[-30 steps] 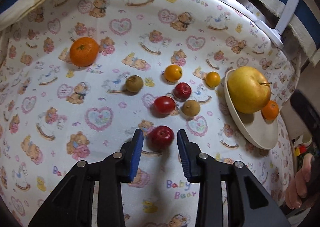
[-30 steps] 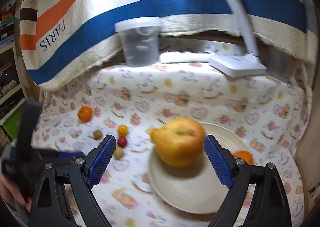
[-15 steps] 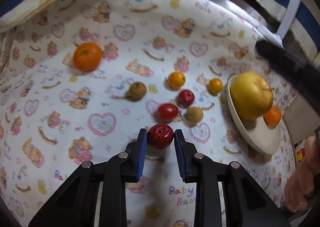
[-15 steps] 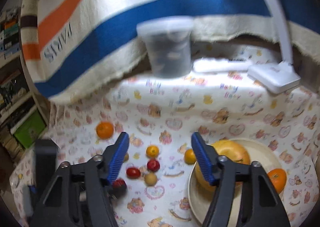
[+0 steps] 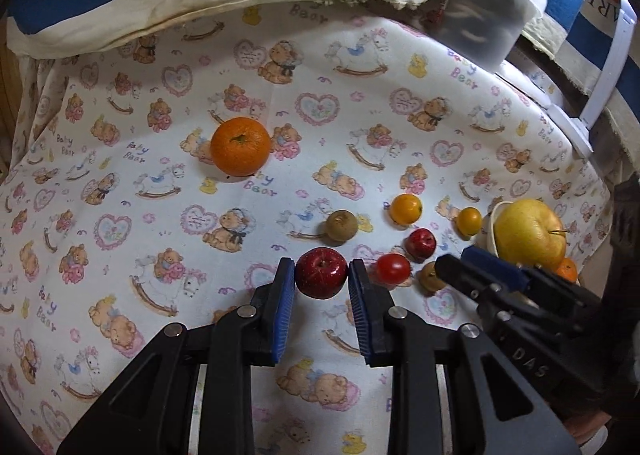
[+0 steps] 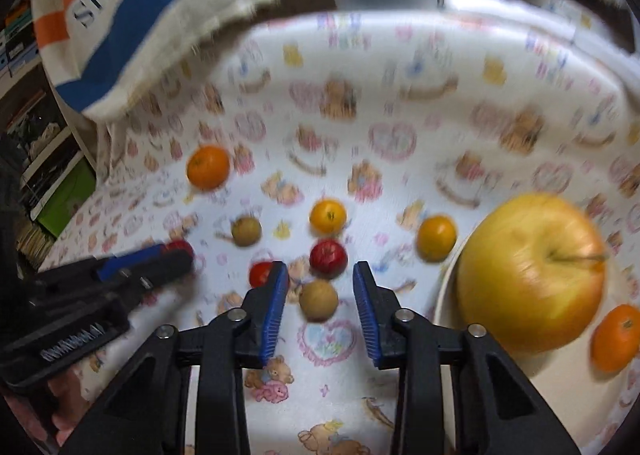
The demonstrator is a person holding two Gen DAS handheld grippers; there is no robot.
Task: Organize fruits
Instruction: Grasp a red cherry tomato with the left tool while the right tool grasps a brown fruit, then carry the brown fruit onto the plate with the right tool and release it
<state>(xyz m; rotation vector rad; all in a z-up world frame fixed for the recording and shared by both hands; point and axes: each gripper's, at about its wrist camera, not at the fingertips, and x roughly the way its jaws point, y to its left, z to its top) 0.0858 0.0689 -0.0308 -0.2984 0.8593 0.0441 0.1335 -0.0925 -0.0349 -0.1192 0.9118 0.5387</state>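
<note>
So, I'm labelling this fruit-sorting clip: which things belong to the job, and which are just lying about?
Job: red apple in the left gripper; brown fruit between the right gripper fingers; big orange; yellow apple; plate.

Lying about: plastic tub; striped cloth; lamp.

red apples: 2
tomato: 1
brown fruits: 2
oranges, all sizes: 4
yellow apple: 1
plate: 1
grippers: 2

I can read "Baby Bear" printed repeatedly across the patterned cloth on the tabletop, "DAS" on the other tool's black body at lower right, and "PARIS" upside down on the striped fabric at upper left.
</note>
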